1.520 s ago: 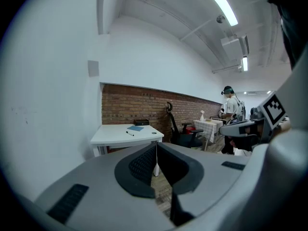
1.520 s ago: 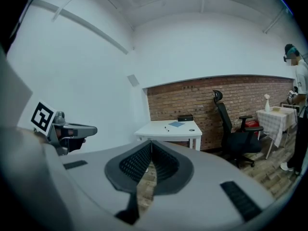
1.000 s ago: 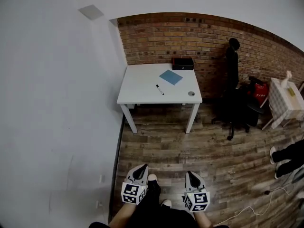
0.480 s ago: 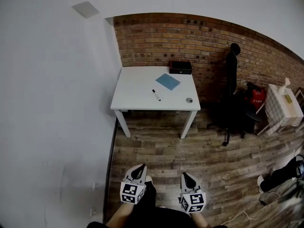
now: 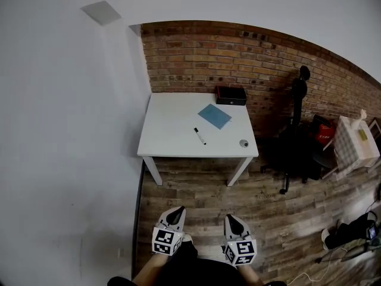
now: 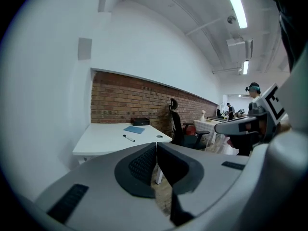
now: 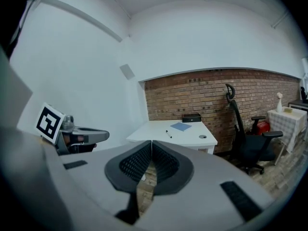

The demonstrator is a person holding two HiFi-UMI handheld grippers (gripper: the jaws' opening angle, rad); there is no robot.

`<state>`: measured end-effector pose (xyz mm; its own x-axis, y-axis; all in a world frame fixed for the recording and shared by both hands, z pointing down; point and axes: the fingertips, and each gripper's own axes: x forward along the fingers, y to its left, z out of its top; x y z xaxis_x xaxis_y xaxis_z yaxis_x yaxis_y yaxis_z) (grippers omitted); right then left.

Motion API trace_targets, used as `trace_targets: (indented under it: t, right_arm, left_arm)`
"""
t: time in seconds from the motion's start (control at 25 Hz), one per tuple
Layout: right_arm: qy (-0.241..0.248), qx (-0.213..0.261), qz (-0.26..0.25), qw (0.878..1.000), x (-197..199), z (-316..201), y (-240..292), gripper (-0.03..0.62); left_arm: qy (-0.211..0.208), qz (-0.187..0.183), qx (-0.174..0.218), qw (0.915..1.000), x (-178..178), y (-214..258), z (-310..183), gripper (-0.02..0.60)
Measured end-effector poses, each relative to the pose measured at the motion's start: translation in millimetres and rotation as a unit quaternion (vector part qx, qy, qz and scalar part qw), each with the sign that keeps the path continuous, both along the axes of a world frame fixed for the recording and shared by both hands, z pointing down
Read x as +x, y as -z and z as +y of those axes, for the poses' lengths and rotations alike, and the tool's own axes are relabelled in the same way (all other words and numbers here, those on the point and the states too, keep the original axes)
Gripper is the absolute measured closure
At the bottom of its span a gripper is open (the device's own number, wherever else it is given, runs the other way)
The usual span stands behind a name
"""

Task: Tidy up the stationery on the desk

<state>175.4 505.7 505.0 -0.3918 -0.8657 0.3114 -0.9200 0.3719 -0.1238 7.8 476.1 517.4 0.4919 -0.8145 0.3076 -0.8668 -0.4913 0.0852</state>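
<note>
The left gripper [image 5: 176, 211] and right gripper [image 5: 233, 218] are seen pressed together, empty, at lower centre, well apart from the white desk [image 5: 169, 130] on which a marker [image 5: 200, 136] is laid.

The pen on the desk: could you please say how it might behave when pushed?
The pen looks slim and round, so it would probably roll if nudged sideways. It lies flat on the smooth white desk, so it may slide.

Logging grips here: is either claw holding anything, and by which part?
Nothing is held: the left claw and right claw are both shut and empty.
</note>
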Motion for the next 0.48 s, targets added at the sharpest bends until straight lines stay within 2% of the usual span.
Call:
trace_targets:
  t: [0.28,0.48]
  right_arm:
    - [0.003,0.007,0.002,1.0,-48,-91,3,0.571]
    - [-0.008,0.014,0.001,1.0,-64,-137,9,0.571]
  left_arm:
    - [-0.002,-0.001,0.005,1.0,-47,1,-87,0.566]
    - [-0.009,-0.002,0.002,1.0,-62,-1,-131,0.566]
